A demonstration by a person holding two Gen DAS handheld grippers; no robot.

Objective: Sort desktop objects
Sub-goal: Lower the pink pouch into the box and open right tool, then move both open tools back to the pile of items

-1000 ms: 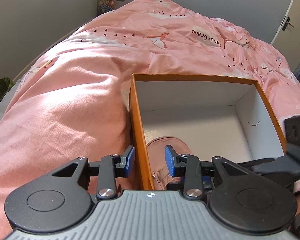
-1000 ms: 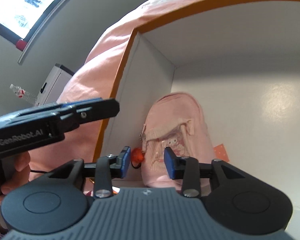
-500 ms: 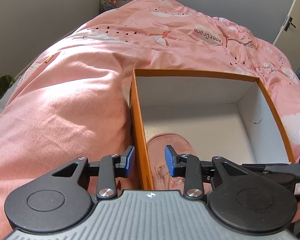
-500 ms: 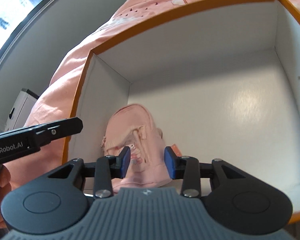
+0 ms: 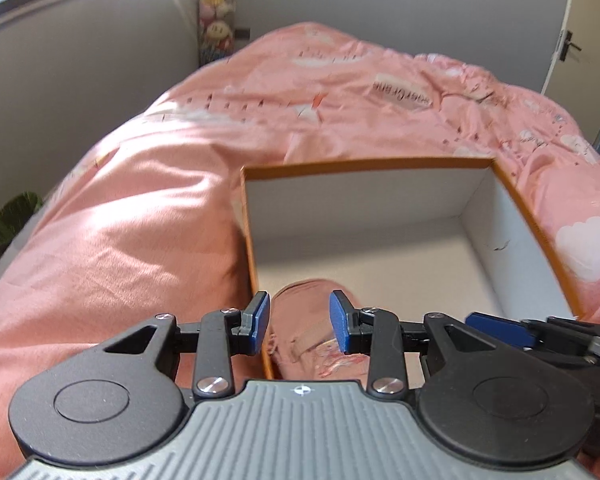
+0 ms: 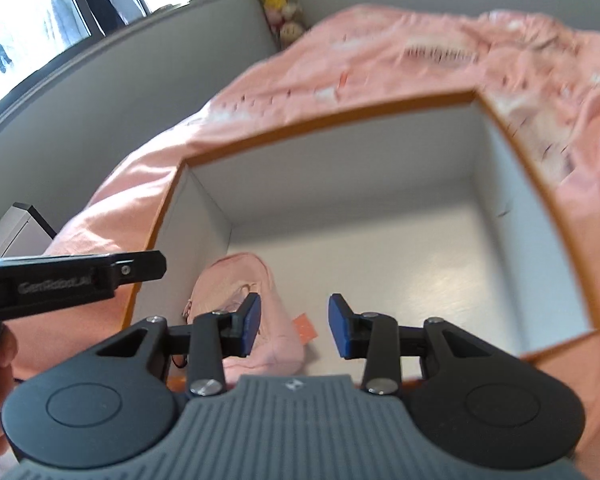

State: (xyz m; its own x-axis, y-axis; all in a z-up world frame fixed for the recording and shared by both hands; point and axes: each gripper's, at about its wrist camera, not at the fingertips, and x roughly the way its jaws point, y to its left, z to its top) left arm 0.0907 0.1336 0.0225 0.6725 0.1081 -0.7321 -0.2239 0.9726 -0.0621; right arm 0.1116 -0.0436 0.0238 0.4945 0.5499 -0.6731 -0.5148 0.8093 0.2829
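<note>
Lying in box: small pink fabric backpack (image 6: 244,312), near-left corner of orange-rimmed white cardboard box (image 5: 476,216)
Left gripper (image 5: 299,318): jaws apart, empty
Right gripper (image 6: 293,325): jaws apart, empty

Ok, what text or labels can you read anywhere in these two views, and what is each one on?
"GenRobot.AI": on the side of the left gripper, blurred but legible in the right wrist view.
Dark lettering on the pink duvet: upside down and too smeared to read.
Picture on the pink pouch in the orange box: no readable words.
Nothing else is legible.
</note>
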